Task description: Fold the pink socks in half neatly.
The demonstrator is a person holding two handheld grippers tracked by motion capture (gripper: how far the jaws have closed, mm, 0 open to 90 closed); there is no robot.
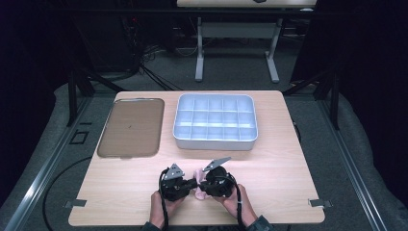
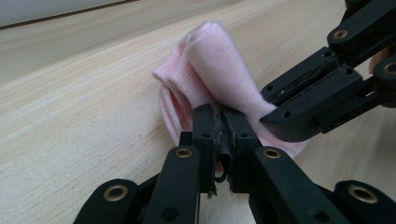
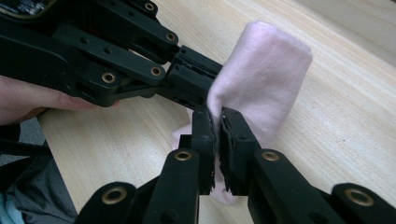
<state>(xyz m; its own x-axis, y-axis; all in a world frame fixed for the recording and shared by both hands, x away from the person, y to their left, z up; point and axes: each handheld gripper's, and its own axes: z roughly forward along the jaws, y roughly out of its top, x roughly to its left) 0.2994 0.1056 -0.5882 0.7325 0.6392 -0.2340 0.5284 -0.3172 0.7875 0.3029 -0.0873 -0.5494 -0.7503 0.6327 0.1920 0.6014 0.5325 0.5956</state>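
step: folding pink cloth near the table's front edge, mid-width | left gripper: clamped on cloth | right gripper: clamped on cloth | next: likely coordinated pull or fold, both grips kept, cloth low over the table

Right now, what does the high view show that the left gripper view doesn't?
High view alone: the grey divided bin, the brown tray, and both hands at the table's near edge. Left gripper view alone: the left gripper shut on the pink cloth, seen close, its fabric bunched between the pads. Both: cloth, right gripper, wood tabletop.
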